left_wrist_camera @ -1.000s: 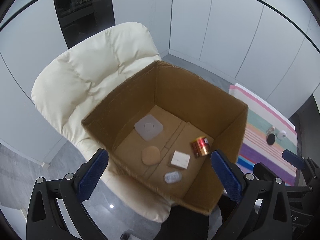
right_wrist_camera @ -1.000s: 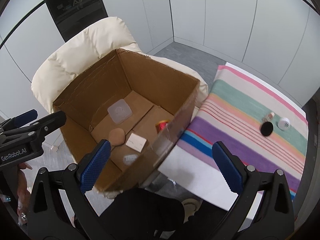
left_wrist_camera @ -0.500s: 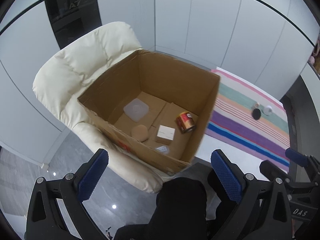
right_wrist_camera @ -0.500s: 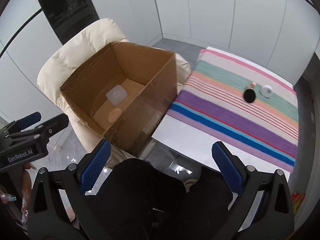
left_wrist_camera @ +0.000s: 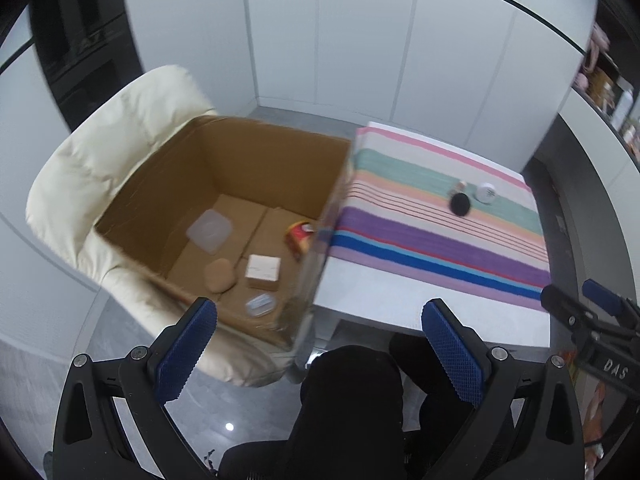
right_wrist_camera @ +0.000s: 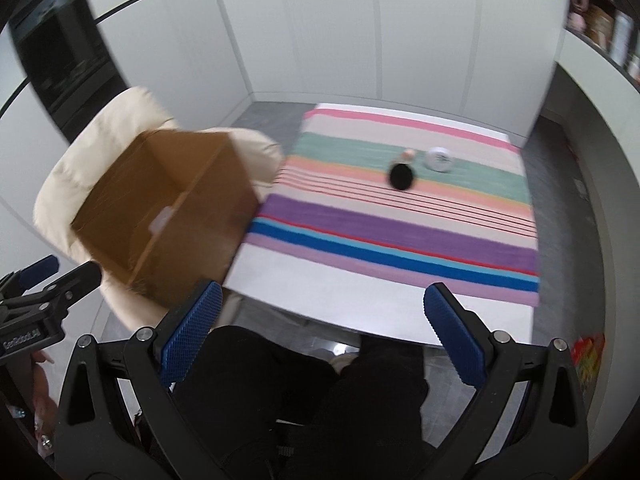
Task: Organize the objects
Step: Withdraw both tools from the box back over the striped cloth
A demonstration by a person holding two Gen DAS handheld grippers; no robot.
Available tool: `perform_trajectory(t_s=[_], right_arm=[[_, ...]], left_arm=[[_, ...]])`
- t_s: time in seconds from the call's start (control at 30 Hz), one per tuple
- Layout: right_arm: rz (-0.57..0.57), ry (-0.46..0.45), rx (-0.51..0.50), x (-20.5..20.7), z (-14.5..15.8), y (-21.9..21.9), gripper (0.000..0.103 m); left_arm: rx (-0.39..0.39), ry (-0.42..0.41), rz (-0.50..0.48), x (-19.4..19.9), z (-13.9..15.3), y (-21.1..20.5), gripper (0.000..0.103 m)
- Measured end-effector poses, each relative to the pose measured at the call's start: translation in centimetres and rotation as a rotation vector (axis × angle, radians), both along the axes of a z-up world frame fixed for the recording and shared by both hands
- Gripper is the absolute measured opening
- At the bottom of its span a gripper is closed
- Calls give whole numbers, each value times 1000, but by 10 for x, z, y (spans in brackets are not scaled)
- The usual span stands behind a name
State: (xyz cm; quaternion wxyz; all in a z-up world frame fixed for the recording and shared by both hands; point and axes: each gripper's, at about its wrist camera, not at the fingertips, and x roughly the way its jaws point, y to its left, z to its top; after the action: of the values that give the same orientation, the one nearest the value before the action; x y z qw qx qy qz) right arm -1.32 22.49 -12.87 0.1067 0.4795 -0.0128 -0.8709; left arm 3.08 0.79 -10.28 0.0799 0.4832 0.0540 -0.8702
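Now both my grippers are held in the air with the fingers wide apart and nothing between them: the left gripper (left_wrist_camera: 320, 344) above the near corner of the box (left_wrist_camera: 256, 164), the right gripper (right_wrist_camera: 320, 334) above the near edge of the table (right_wrist_camera: 360, 300).

Only the left view looks down into the box. It stands on a cream chair (left_wrist_camera: 104, 152), just beside the table, and holds a clear square lid (left_wrist_camera: 209, 230), a tan round pad (left_wrist_camera: 219, 275), a small white carton (left_wrist_camera: 263, 271), a small clear packet (left_wrist_camera: 261, 304) and a red and gold can (left_wrist_camera: 298, 237), which lies against the right wall, partly hidden by it. From the right view I see mostly the box's outer wall and only a pale patch inside, too blurred to name.

The right view shows better the striped cloth (right_wrist_camera: 400, 236) on the table. On its green band, well apart from the box, are a black disc (right_wrist_camera: 401, 176), a white round jar (right_wrist_camera: 439, 159) and a small pinkish thing (right_wrist_camera: 408, 155) just behind the disc, which I cannot identify. My dark trousers (right_wrist_camera: 280, 392) fill the bottom of both views.
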Motion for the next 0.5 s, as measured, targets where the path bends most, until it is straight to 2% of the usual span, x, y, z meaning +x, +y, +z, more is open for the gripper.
perform_trajectory(t_s=[0.3, 0.5], right_arm=[[-138, -8, 46, -9, -13, 64, 102], [-188, -34, 55, -34, -35, 90, 102]], left_arm=[[3, -7, -106, -35, -12, 54, 103], [6, -4, -146, -68, -23, 79, 103]])
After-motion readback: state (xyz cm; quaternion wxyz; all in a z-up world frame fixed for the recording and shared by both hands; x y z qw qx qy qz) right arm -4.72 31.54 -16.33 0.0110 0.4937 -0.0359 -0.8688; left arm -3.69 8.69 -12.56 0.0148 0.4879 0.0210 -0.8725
